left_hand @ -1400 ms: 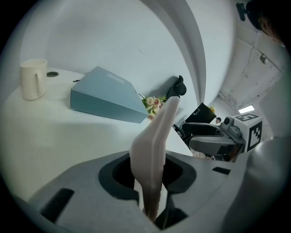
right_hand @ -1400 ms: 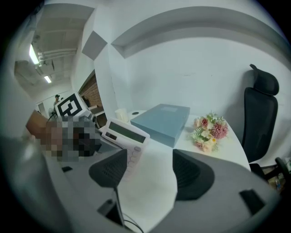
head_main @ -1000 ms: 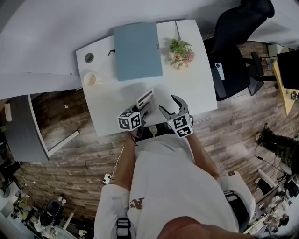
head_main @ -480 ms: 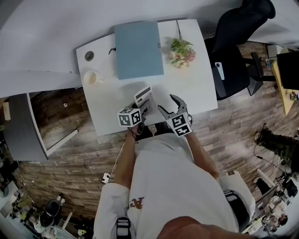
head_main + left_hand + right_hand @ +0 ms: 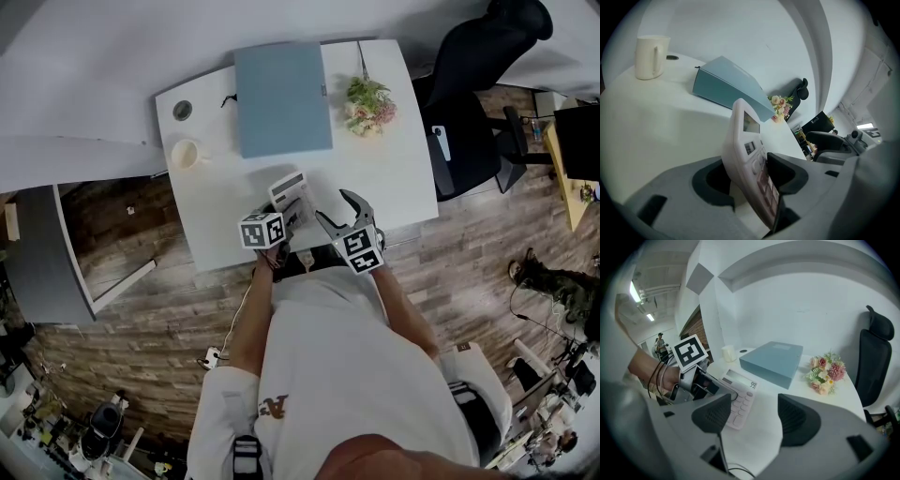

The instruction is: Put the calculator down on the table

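Observation:
A white calculator (image 5: 289, 190) lies face up on the white table (image 5: 217, 217) near its front edge, display toward the far side. Its near end sits between the jaws of my left gripper (image 5: 292, 215). Those jaws have just been opening. In the left gripper view the calculator (image 5: 749, 154) leans on the right jaw with a gap at the left one, so the left gripper (image 5: 750, 177) is open around it. My right gripper (image 5: 754, 416) hovers open and empty just right of the calculator (image 5: 739, 397); it also shows in the head view as the right gripper (image 5: 338, 212).
A blue-grey box (image 5: 281, 98) lies at the table's back, with a cream mug (image 5: 185, 155) left of it and a bunch of flowers (image 5: 368, 103) to its right. A black office chair (image 5: 478, 84) stands past the right edge. The person's body is at the front edge.
The left gripper has sunk slightly and the calculator has gone from raised and tilted to lying on the table. The right gripper has stayed put.

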`<action>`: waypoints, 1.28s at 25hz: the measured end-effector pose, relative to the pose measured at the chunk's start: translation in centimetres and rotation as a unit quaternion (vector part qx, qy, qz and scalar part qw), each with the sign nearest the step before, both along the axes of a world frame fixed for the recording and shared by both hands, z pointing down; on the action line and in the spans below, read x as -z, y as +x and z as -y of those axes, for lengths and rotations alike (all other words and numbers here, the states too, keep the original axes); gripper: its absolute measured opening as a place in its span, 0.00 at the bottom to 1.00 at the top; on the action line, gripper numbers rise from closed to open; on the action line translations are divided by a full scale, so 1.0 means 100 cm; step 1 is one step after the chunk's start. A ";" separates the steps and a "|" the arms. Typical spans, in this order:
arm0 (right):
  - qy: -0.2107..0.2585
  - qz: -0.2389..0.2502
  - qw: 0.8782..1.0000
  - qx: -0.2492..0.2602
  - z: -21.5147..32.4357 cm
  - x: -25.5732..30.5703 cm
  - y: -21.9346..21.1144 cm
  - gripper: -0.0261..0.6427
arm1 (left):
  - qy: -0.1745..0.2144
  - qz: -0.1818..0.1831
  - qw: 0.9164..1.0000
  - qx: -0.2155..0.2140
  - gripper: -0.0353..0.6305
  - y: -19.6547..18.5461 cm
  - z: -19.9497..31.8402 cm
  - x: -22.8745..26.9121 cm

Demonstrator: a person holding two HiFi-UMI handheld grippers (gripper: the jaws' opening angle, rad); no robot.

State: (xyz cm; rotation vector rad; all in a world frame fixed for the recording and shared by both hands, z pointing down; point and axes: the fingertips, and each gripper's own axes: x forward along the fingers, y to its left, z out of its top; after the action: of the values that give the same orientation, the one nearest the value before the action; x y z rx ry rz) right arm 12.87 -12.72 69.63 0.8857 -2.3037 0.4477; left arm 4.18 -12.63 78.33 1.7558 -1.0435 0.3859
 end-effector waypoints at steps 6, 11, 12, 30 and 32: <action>0.004 -0.009 1.000 0.003 0.000 0.001 -0.004 0.49 | -0.001 0.026 1.000 -0.008 0.47 -0.009 -0.002 -0.006; 0.005 -0.019 1.000 0.005 0.000 -0.001 -0.008 0.49 | 0.001 0.034 0.999 -0.012 0.48 -0.012 -0.001 -0.006; 0.005 -0.019 1.000 0.005 0.000 -0.001 -0.009 0.49 | 0.002 0.037 0.999 -0.013 0.48 -0.012 -0.001 -0.007; 0.003 -0.025 1.000 0.015 -0.001 -0.005 -0.019 0.49 | 0.020 0.094 0.995 -0.027 0.57 -0.022 -0.003 -0.009; 0.003 -0.026 1.000 0.016 -0.001 -0.005 -0.019 0.49 | 0.022 0.099 0.994 -0.029 0.58 -0.023 -0.003 -0.009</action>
State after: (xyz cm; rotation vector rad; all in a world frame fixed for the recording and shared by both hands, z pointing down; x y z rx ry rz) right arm 10.93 -12.66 70.15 0.8523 -2.2690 0.3991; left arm 1.91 -12.36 79.26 1.8170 -1.1502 0.5868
